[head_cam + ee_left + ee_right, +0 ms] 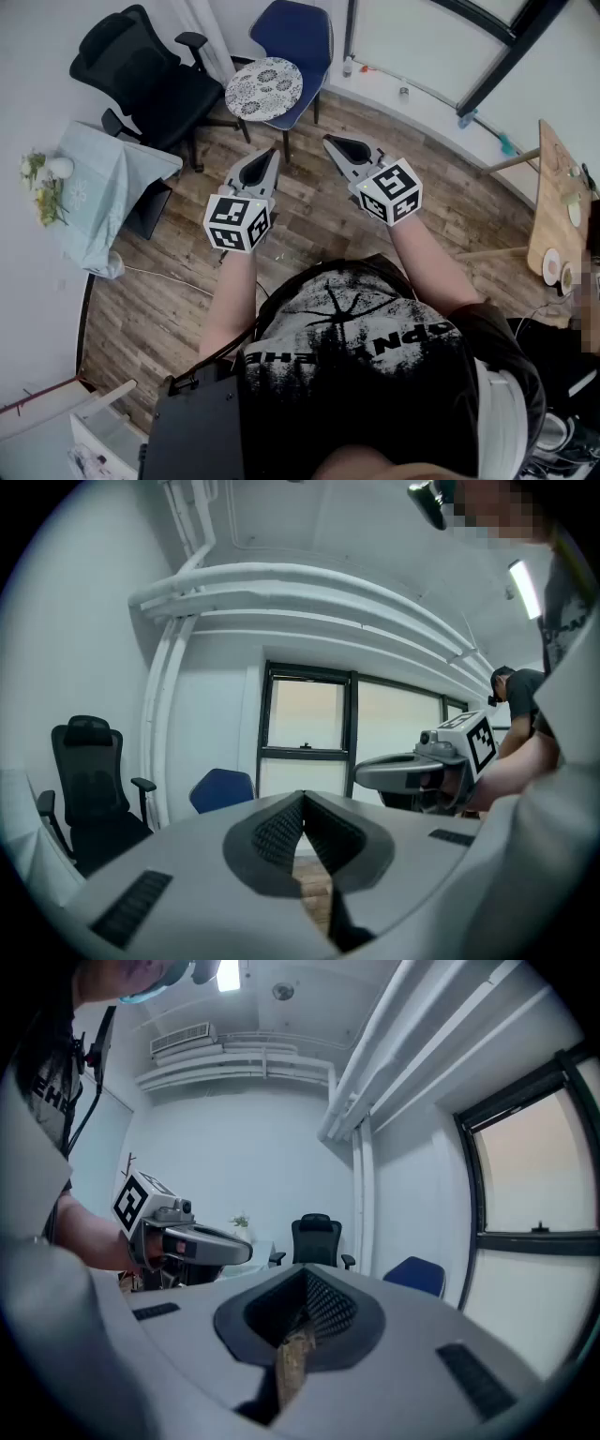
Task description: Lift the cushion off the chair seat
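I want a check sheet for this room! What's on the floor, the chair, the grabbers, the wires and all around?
Surface: wooden plank floor.
Job's things: round patterned cushion lies on the blue chair seat, untouched.
Clutter: flowers on a cloth-covered table; small round items on a wooden table.
Grippers: left gripper and right gripper both shut, empty, short of the cushion.
Cables: thin white cable on the floor near the cloth-covered table.
Surroundings: black office chair, window, white walls.
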A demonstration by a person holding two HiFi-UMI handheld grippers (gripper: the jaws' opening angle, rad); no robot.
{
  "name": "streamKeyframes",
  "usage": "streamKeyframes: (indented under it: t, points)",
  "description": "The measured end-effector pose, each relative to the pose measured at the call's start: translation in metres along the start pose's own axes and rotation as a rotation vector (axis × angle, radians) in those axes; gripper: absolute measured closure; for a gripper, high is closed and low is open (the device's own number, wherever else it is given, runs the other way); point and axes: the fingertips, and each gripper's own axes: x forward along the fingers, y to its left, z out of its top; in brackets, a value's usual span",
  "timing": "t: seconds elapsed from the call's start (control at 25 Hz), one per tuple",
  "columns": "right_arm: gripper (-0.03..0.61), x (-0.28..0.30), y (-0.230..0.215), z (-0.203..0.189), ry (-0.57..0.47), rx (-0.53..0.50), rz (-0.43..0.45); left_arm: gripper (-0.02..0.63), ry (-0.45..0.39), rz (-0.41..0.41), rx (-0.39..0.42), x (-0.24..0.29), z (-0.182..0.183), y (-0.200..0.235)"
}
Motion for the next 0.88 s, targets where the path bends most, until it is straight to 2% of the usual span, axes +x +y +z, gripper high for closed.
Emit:
streamKeyframes:
  t: [0.36,0.56,0.88]
  points:
    - [0.561,0.0,0.004,-0.006,0.013,0.023,-0.001,0.601,0.021,-0.005,-0.001,0.0,-0.008,0.002]
    - [0.561,0.004,0.005,-0.007,0.006,0.039,0.01,0.601,0.004,-0.012,-0.027,0.0,-0.008,0.007]
    - [0.56,0.005,0.004,-0.015,0.022,0.044,0.002,0.601,0.032,-0.021,0.016,0.009,-0.019,0.003]
